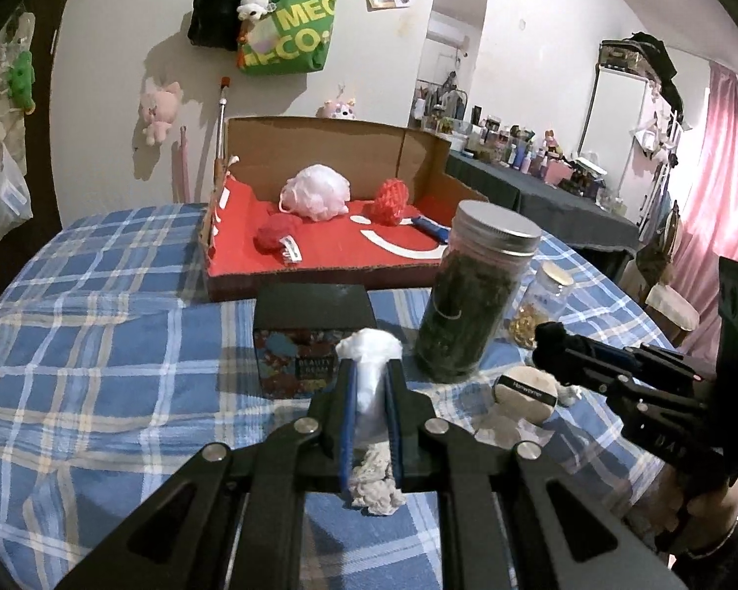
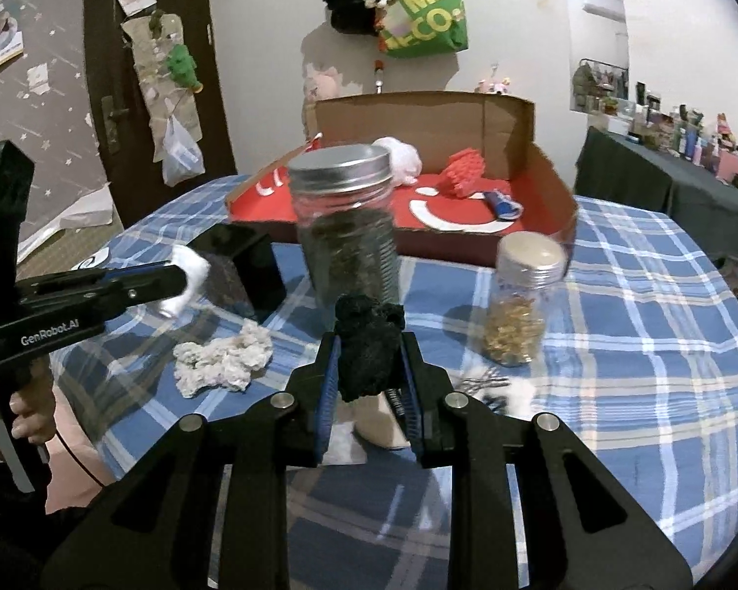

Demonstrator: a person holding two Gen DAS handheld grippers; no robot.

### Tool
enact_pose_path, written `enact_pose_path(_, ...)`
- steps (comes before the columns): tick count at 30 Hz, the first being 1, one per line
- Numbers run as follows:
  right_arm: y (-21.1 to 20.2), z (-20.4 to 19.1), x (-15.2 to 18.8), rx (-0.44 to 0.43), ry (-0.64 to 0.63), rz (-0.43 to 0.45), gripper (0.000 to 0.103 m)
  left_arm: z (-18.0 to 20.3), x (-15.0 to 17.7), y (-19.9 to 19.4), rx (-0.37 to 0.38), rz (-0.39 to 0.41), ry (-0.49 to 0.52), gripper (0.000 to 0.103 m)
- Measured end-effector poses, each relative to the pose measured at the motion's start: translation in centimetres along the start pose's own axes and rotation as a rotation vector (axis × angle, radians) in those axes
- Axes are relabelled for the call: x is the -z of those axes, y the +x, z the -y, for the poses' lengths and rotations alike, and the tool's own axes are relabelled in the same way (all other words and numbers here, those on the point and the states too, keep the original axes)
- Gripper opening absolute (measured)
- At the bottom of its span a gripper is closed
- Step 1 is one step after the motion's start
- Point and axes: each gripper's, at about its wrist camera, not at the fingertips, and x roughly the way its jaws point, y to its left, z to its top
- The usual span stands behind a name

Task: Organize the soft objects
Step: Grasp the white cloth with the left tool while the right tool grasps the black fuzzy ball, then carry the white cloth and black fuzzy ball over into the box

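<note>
A white fluffy puff (image 1: 369, 344) was held tight in the left gripper (image 1: 369, 364), whose jaws were almost fully closed on it. The puff looked soft and cottony, squeezed thin between the jaws, with a bushy tuft sticking out past the tips. Straight ahead of these jaws, past a dark little box (image 1: 315, 339), the cardboard box (image 1: 320, 265) was seen on the desk (image 1: 98, 344). A pink puff (image 1: 315, 191) and two red yarn balls (image 1: 276, 235) were already lying inside it. The box was judged to be a little nearer to the left jaws.

A black fuzzy lump (image 2: 369, 349) was gripped by the right gripper (image 2: 369, 359), with the jaws closed snugly on it. It stood up tall between the jaws. Right in front of them a tall jar (image 2: 344, 241) was in the way, with the box behind it. A grey crumpled scrunchie (image 2: 224, 359) was left lying to the left of these jaws.
</note>
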Motion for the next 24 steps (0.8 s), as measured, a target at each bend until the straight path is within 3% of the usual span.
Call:
enact_pose_path(15,-2.4,3.6,-3.6,0.083,0.029,0.07,0.023,-0.1,-4.3,-0.8,-0.022,0.07,0.011,0.012)
enact_pose_path(24,-1.6,5.9,-6.1,0.092,0.042,0.066,0.023,-0.5,-6.8,1.2,-0.017,0.041,0.016,0.012)
